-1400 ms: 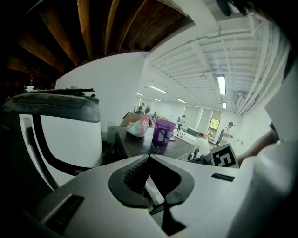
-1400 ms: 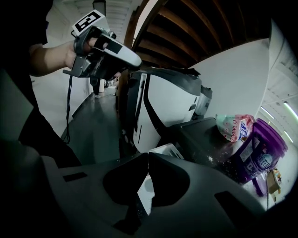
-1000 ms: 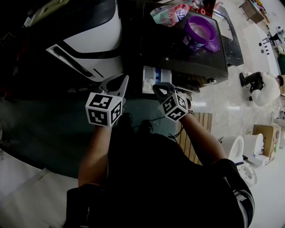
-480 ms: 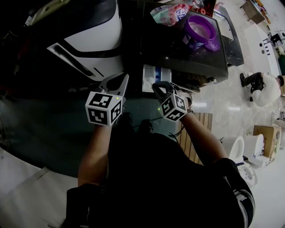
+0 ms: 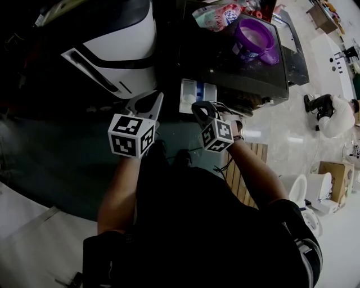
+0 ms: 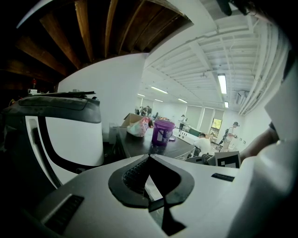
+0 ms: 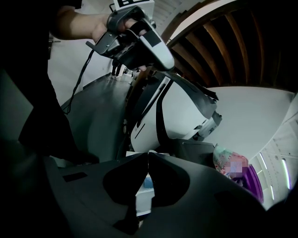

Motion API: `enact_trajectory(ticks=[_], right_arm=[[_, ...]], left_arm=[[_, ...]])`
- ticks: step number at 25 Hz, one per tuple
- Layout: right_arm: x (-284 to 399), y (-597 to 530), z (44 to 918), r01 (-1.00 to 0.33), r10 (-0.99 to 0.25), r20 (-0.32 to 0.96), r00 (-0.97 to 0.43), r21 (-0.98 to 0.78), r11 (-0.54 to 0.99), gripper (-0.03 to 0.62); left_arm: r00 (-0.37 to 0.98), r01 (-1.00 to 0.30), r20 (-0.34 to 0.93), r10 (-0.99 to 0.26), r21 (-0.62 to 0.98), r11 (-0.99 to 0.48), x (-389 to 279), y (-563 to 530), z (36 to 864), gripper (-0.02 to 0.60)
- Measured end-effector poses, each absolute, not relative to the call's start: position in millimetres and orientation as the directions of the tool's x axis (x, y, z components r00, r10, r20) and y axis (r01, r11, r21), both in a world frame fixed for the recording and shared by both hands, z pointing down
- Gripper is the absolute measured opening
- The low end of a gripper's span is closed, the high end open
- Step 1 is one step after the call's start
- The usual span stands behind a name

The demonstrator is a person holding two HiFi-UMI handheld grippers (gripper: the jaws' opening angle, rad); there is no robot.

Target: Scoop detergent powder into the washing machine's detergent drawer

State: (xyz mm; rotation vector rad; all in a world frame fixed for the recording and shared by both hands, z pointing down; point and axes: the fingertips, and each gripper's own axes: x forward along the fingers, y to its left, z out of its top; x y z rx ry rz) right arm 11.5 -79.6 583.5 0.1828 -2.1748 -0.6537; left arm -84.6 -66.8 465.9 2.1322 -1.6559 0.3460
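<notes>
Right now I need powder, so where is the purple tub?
In the head view the purple tub stands upper right on the dark machine top, just right of the patterned bag, beyond the right gripper.

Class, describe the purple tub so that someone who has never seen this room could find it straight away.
Find the white washing machine; the dark-topped unit stands to its right. On that dark top, toward the far right, sits the purple tub, next to a patterned bag. It is the only round, purple thing there, open and pale inside, while the bag is soft and crumpled.
</notes>
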Motion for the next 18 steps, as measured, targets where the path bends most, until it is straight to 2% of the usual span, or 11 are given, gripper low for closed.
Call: enact_trajectory(ticks=[18], right_arm=[[16, -79, 582, 0.129, -0.358, 0.657, -0.663, 0.572, 0.810, 0.018]], left_arm=[[0.205, -0.976, 0.436, -0.876, 0.156, -0.151, -73, -53, 461, 0.008]])
